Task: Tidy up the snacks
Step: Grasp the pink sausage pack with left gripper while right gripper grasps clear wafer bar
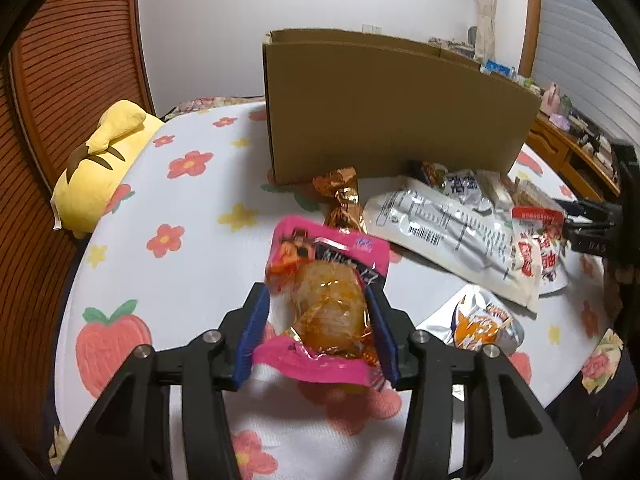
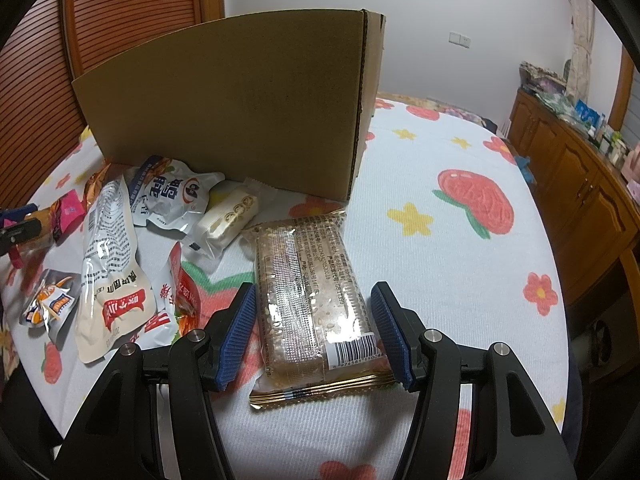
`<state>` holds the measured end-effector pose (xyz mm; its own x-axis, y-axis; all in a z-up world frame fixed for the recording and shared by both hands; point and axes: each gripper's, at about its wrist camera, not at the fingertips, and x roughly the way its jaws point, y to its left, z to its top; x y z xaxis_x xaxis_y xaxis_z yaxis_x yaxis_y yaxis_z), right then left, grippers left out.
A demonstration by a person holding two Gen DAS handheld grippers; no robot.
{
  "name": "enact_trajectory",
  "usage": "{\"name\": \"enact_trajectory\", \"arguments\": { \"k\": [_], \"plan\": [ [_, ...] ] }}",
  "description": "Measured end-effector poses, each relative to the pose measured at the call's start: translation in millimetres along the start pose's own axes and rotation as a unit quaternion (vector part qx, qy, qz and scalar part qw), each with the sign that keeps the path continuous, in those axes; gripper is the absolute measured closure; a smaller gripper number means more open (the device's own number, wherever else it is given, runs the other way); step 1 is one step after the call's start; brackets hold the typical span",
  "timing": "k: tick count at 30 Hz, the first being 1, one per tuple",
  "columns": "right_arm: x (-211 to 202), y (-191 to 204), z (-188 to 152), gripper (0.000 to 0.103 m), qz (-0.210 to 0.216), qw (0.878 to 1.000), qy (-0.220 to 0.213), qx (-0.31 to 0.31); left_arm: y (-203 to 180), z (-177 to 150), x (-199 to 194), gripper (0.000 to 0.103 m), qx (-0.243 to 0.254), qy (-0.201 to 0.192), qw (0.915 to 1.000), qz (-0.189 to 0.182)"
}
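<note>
- You are working over a bed spread (image 2: pixel 452 152) printed with red flowers, yellow stars and strawberries; a ribbed wooden headboard (image 1: pixel 76 60) stands at the far left and a white wall runs behind it
- A yellow plush pillow (image 1: pixel 102 168) lies at the left edge of the spread, and a wooden cabinet (image 2: pixel 576 184) crowded with small items runs along the right side of the room
- A tall cardboard box (image 1: pixel 384 108) stands upright at the far middle of the spread, with loose snacks lying along its near side
- Your left gripper (image 1: pixel 318 320) is closed on the pink snack pouch (image 1: pixel 328 276): both blue pads press the sides of its clear orange middle, and the pouch looks lifted off the spread, though the view is too steep to be sure
- Just beyond the pouch lies a gold-foil candy (image 1: pixel 342 200), close to the box's near wall
- To its right lie a long white pouch (image 1: pixel 452 236), a red-and-white packet (image 1: pixel 540 244) overlapping its right end, and nearer to you a small orange-and-silver packet (image 1: pixel 484 324)
- Your right gripper (image 2: pixel 314 332) is spread wide, its blue pads on either side of the sesame bar packet (image 2: pixel 312 300) and not touching it
- That packet lies flat on the spread with its barcode end nearest you and its far end pointing towards the box's right corner
- Left of it lie a small cream cake packet (image 2: pixel 228 220) and a white-and-blue bag (image 2: pixel 172 196), both near the box's foot
</note>
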<state>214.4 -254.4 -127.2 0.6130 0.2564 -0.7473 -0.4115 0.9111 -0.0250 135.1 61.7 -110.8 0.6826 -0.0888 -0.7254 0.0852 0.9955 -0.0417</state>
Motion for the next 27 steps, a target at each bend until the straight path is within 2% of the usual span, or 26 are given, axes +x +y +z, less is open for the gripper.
{"name": "enact_trajectory", "arguments": {
  "k": [8,12,13,15,16,18,20,27],
  "plan": [
    [-0.7,0.0,3.9,0.04,0.006,1.0,0.018,-0.016,-1.0,2.7,6.9,0.047,0.006,0.016,0.9999,0.0],
    [-1.8,-0.3,8.7,0.04,0.013,0.999,0.022,-0.019,-2.6,7.9,12.2,0.047,0.012,0.024,0.9996,-0.006],
    [-1.4,-0.4,10.4,0.04,0.015,0.999,0.024,-0.02,-2.7,8.6,13.9,0.047,0.013,0.027,0.9995,-0.007],
    [-0.2,-1.8,14.4,0.04,0.017,0.999,0.025,-0.018,-1.8,9.3,17.7,0.058,0.014,0.034,0.9993,-0.011],
    [1.0,-2.9,16.2,0.04,0.02,0.999,0.026,-0.016,-1.9,8.9,17.4,0.059,0.015,0.034,0.9992,-0.013],
    [5.1,-5.9,17.6,0.044,0.024,0.999,0.038,-0.01,-2.5,7.3,15.8,0.061,0.018,0.034,0.9992,-0.014],
    [5.3,-7.3,17.4,0.056,0.032,0.999,0.039,-0.008,-1.7,4.9,13.1,0.062,0.016,0.03,0.9993,-0.014],
    [-7.3,-6.2,6.6,0.059,0.02,0.999,0.026,-0.017,0.1,4.0,-6.5,0.064,0.007,0.005,0.9998,-0.02]
  ]
}}
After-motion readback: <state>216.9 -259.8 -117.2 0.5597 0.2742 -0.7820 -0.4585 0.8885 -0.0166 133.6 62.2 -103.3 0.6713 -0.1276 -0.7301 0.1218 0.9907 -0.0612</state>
